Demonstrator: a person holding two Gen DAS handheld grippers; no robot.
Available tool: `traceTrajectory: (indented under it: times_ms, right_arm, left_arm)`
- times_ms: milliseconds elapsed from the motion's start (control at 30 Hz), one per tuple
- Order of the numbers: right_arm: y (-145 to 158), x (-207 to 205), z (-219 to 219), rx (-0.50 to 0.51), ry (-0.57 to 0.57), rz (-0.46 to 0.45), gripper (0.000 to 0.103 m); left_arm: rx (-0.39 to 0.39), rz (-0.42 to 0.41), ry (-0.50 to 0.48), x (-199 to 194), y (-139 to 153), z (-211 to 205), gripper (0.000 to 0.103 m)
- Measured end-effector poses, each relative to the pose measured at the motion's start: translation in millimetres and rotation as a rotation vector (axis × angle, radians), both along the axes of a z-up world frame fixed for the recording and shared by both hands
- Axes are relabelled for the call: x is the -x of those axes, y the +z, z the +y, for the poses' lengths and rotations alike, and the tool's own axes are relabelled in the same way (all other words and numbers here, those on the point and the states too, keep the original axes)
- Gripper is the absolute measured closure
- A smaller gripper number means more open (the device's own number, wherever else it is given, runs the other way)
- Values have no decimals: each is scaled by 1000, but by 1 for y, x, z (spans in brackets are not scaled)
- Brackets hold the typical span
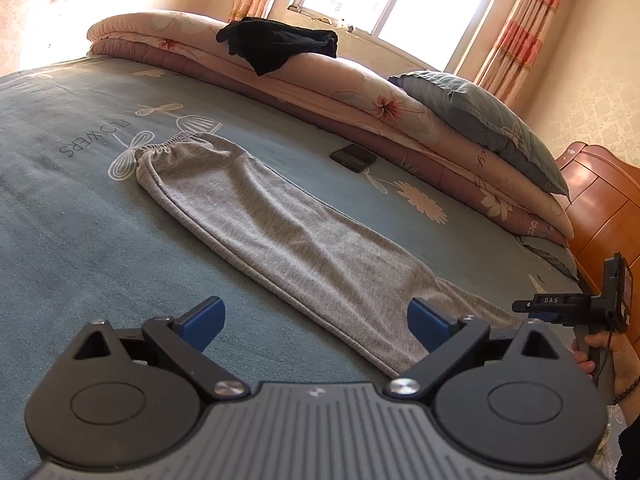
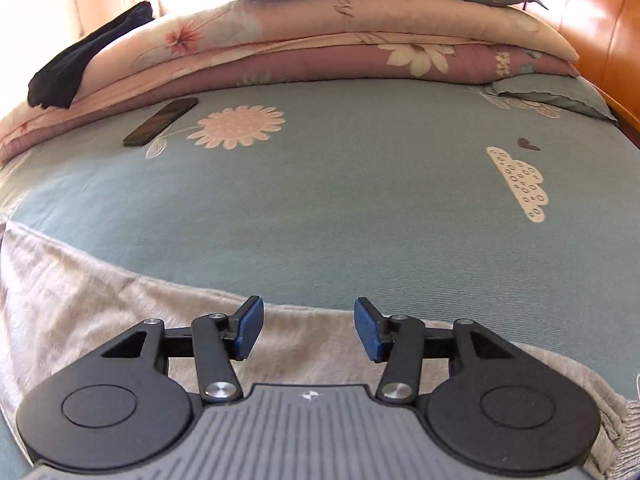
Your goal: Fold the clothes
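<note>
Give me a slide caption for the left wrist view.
Open left gripper hovers over grey trousers laid flat on a blue bedsheet, with folded quilts behind.

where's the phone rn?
The phone lies flat on the blue bedsheet, between the grey pants and the folded quilts. In the right wrist view it is upper left, beside the sunflower print.

Soft matt grey knit cloth for the trousers [image 1: 280,240], on a finely woven matt bedsheet [image 2: 360,208]. Glossy varnished wood on the headboard [image 1: 600,216]. Matt black plastic, blue rubbery pads [image 2: 252,328].
</note>
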State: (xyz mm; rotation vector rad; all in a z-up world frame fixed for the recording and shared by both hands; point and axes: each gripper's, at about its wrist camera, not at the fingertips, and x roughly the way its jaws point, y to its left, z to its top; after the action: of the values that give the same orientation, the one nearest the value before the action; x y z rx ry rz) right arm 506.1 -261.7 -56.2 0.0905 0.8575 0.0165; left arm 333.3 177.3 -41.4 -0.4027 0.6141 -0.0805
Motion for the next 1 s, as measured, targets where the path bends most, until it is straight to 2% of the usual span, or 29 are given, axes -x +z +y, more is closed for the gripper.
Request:
traceTrajectory:
  times_ms: [133, 300, 367, 467, 667, 767, 833, 900, 1000]
  right_arm:
    - [-24, -20, 18, 9, -5, 62, 47]
    - [-24, -31, 35, 108, -51, -18, 45]
    - [-13, -24, 47, 35, 13, -38, 45]
    - [-3, -18, 80, -2, 128, -33, 45]
    - [-9, -39, 147, -91, 243, 36, 45]
    - [-24, -59, 173, -22, 232, 49, 45]
    - [-27, -69, 180, 24, 202, 9, 39]
    - [-24, -76, 182, 58, 153, -20, 39]
    - [-12, -70, 185, 11, 150, -28, 39]
  left_arm:
    - [11, -10, 6, 2, 2, 4, 6]
    - [20, -14, 14, 3, 3, 7, 6]
    - [25, -21, 18, 5, 4, 9, 6]
    - [28, -25, 27, 6, 6, 12, 6]
    - [42, -41, 53, 9, 9, 24, 6]
    - [55, -42, 70, 10, 9, 30, 6]
    - [63, -44, 79, 10, 10, 33, 6]
    - [68, -47, 81, 11, 10, 36, 6]
    - [75, -57, 90, 13, 12, 41, 6]
